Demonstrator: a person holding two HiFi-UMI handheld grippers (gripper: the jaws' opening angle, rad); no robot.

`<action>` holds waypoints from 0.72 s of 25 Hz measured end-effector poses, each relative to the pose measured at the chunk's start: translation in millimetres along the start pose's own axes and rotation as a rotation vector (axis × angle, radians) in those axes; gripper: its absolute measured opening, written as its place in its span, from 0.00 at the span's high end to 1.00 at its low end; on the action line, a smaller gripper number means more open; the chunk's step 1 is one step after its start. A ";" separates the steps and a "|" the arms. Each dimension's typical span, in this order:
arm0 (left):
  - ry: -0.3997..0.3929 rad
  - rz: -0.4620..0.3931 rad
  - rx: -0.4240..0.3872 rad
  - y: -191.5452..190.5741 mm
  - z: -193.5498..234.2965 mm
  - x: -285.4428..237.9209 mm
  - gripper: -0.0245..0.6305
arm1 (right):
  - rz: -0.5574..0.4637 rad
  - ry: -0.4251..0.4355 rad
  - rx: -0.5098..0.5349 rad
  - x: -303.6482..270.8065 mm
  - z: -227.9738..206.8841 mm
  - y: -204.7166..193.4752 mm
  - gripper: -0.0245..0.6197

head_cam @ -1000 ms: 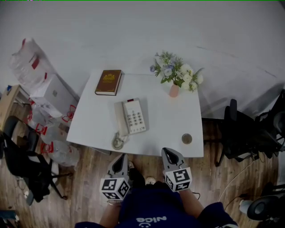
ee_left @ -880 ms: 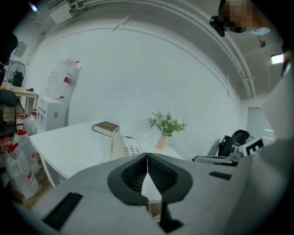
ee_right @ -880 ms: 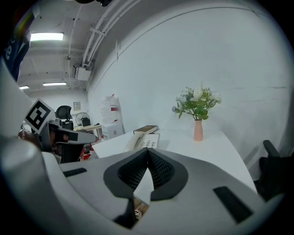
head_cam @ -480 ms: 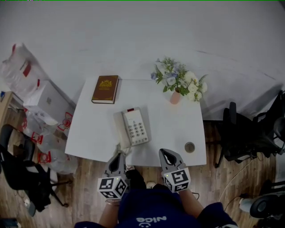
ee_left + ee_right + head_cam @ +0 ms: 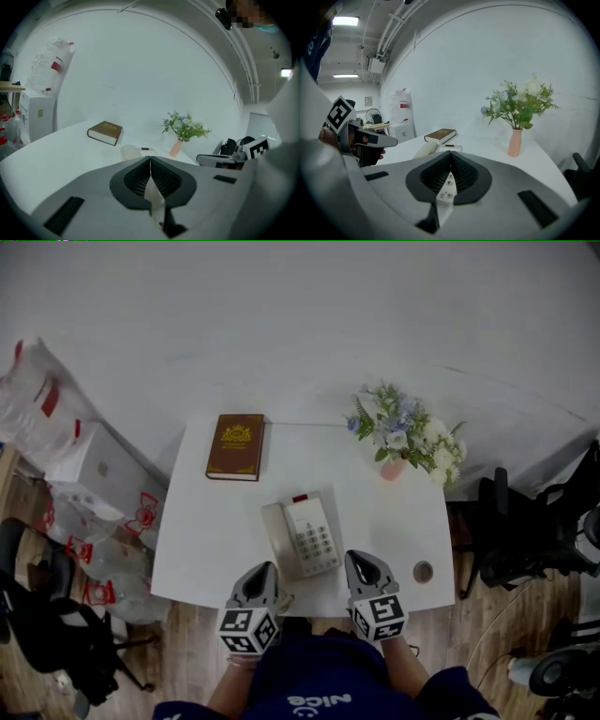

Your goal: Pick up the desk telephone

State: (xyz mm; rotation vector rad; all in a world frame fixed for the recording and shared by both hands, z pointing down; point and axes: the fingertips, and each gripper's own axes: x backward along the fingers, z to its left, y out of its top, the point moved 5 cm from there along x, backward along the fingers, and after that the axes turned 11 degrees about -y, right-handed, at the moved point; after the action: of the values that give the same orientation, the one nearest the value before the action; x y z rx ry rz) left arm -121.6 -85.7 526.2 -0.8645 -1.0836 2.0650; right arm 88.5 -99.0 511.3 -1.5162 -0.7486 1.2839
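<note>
- Telephone (image 5: 309, 535): pale desk set lying flat on the white worktop (image 5: 202, 540), near its 6 o'clock edge. The handset (image 5: 277, 542) rests in its cradle along the 9 o'clock side, and the keypad faces up. Judged untouched and not yet lifted.
- Left tongs (image 5: 264, 570): at 7 o'clock of the telephone, over the worktop's near edge. The jaws are pressed together with nothing between them. They point shallowly down toward the handset side, apparently for an approach from that flank.
- Right tongs (image 5: 357, 560): at 5 o'clock of the telephone, beside its keypad corner. The jaws are likewise closed tight and empty; in the right gripper view the keys show just beyond the tips. One pair stands on each side of the set, which suggests a two-handed lift. Both pairs would need to spread first.
- Book (image 5: 235, 447): brown hardback, flat, at 11 o'clock of the telephone and well apart from it. It is clear of the approach path.
- Vase of flowers (image 5: 405, 439): pink vase, upright, at 2 o'clock near the far right corner. It is top-heavy, so best kept clear of any right-hand swing.
- Round disc (image 5: 423, 571): small, at 4 o'clock near the right tongs; I cannot tell what it is.
- Bags (image 5: 37, 395): heaped on the floor at 9 o'clock, off the worktop.
</note>
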 end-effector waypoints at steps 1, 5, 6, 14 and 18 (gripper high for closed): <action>-0.014 0.008 0.003 3.4 4.7 -3.5 0.94 | 0.004 -0.007 0.007 -6.0 2.8 2.8 0.93; -0.061 0.039 0.015 10.8 21.7 -12.2 0.94 | 0.029 -0.035 0.009 -24.5 13.3 7.0 0.93; -0.068 0.045 0.021 11.2 26.1 -13.7 0.94 | 0.036 -0.041 0.005 -28.0 15.8 6.4 0.93; -0.068 0.076 0.084 7.2 44.4 -20.2 0.94 | 0.084 -0.029 0.005 -46.5 25.5 -0.1 0.93; -0.045 0.068 0.099 11.8 46.3 -26.2 0.94 | 0.104 -0.009 0.055 -56.9 18.9 4.8 0.93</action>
State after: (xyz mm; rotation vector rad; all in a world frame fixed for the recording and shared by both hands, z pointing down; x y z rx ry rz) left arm -145.5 -131.6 543.2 -0.8195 -0.9785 2.1839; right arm 55.3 -146.3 527.9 -1.5224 -0.6424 1.3785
